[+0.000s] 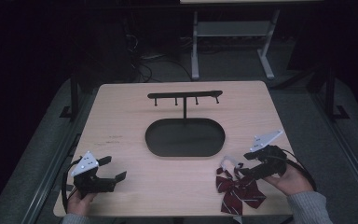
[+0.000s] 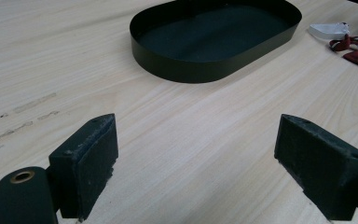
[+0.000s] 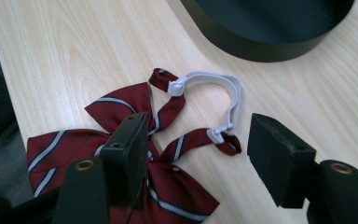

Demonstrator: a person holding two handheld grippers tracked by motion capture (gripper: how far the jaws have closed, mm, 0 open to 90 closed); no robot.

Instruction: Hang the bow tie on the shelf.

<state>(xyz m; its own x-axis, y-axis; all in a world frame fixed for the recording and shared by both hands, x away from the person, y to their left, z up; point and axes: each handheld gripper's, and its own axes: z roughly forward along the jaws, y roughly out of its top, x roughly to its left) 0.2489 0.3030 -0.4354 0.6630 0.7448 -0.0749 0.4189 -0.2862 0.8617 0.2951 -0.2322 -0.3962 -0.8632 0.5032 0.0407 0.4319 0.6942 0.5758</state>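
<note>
Pale wooden table [image 1: 121, 116], black oval tray [image 1: 185, 136] with hook rack mid-table, striped maroon bow tie [image 1: 239, 191] near front right edge

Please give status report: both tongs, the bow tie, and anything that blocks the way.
Left tongs open, empty, over bare table. Right tongs open above bow tie, not gripping it. White strap loops toward black tray. Nothing blocking.

Looks like a lab: bare wooden counter [image 1: 121, 116], dark room, cables [image 1: 142, 65] on the floor at 11 o'clock.
</note>
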